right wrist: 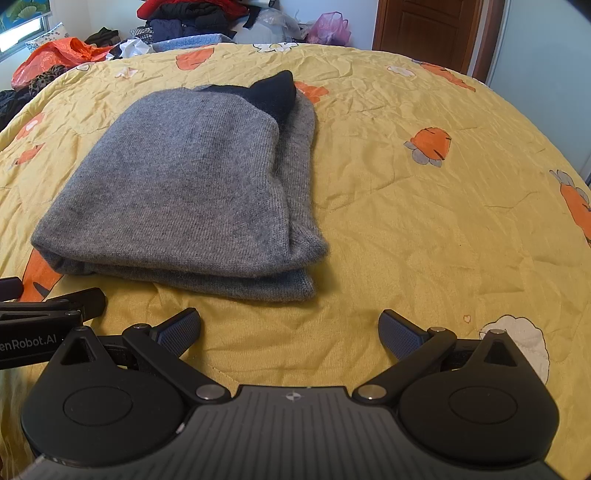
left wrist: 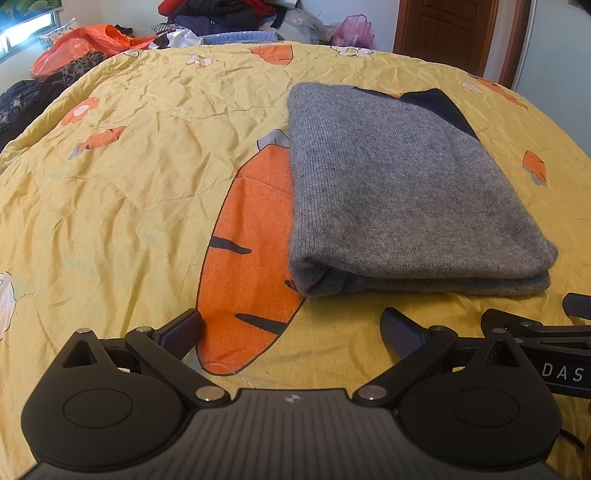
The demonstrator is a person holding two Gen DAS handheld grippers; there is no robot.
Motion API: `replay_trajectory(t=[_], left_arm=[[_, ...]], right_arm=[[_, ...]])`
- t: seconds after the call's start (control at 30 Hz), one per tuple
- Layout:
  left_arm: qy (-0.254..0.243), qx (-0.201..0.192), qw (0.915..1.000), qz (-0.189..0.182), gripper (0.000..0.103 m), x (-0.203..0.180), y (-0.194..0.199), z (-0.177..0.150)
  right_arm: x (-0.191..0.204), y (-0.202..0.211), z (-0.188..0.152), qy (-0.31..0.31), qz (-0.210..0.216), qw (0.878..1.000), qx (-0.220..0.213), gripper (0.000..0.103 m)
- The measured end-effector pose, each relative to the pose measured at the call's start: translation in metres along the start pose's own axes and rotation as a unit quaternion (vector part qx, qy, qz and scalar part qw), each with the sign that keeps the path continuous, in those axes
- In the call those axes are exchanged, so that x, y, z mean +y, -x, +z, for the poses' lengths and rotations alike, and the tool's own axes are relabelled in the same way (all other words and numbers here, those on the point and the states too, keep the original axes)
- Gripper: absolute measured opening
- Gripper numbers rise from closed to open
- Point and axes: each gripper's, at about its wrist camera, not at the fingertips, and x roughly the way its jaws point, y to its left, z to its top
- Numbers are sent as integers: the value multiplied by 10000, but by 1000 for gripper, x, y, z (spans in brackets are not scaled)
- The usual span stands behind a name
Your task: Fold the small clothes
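A grey knitted garment point(left wrist: 402, 192) lies folded in layers on the yellow carrot-print quilt point(left wrist: 129, 177), with a dark navy part point(left wrist: 439, 107) poking out at its far end. My left gripper point(left wrist: 291, 330) is open, just short of the fold's near edge, holding nothing. In the right wrist view the same grey garment point(right wrist: 184, 192) sits ahead and to the left, its navy part point(right wrist: 273, 94) at the back. My right gripper point(right wrist: 290, 330) is open over bare quilt point(right wrist: 424, 221), near the garment's front right corner. Each gripper's side shows at the edge of the other's view.
A heap of clothes point(left wrist: 218, 18) and plastic bags, orange point(left wrist: 85, 42) and pink point(left wrist: 352, 29), lines the far side of the bed. A brown wooden door point(left wrist: 447, 33) stands at the back right. A window point(left wrist: 26, 29) is at the far left.
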Motion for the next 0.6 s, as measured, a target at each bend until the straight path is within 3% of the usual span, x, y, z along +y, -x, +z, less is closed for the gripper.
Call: replay_trajectory(t=[0.6], left_arm=[[19, 17, 10000, 3, 103, 1, 0, -1]], right_arm=[[0, 0, 0, 1, 3, 10000, 5, 103]])
